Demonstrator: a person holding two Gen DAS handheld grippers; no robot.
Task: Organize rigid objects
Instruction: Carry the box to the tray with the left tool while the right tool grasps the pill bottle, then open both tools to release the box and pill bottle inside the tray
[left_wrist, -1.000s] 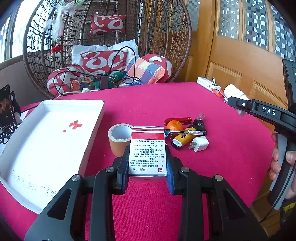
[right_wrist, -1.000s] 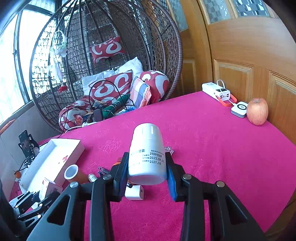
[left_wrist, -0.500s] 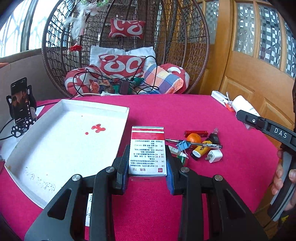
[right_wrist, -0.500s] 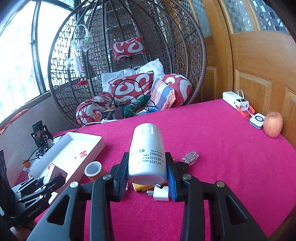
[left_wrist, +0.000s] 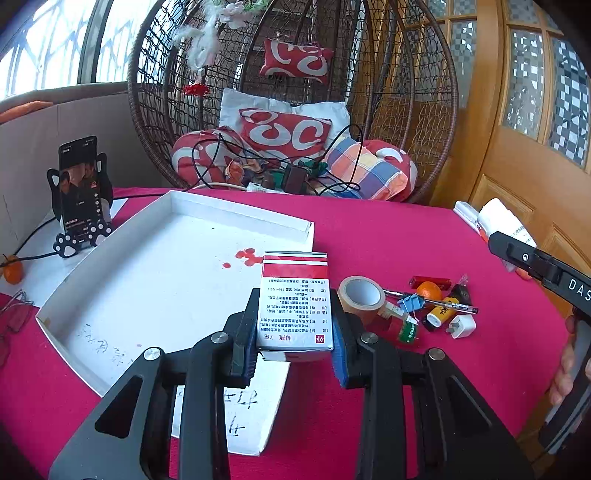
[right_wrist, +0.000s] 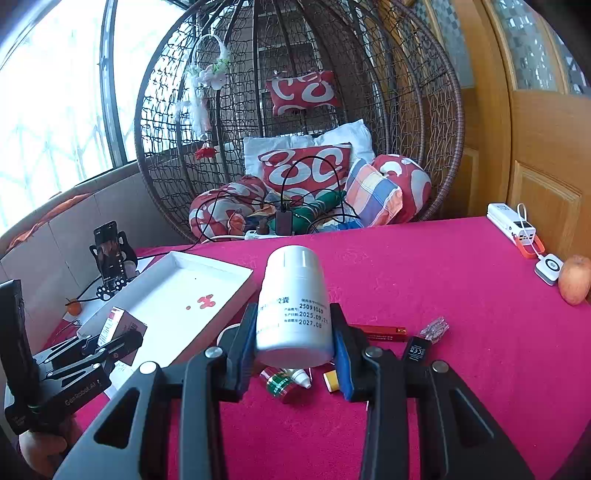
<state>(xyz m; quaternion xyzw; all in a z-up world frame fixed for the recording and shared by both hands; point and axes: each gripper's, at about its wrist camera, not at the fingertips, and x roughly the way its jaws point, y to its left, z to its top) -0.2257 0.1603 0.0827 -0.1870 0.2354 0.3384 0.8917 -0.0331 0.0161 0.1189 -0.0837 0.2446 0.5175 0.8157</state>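
Note:
My left gripper is shut on a red-and-white medicine box, held above the near right edge of the white tray. It also shows in the right wrist view at the tray's near end. My right gripper is shut on a white pill bottle, held above the pile of small items; the bottle shows at the right edge of the left wrist view. The tray holds only red stains.
A tape roll, an orange, a pen, a white charger plug and a small green bottle lie on the red tablecloth. A phone on a stand is left; an apple and power bank right.
My left gripper has carried the box leftward, toward the tray; the tape roll now sits to its right. My right gripper has swung left with the bottle and the tray is nearer.

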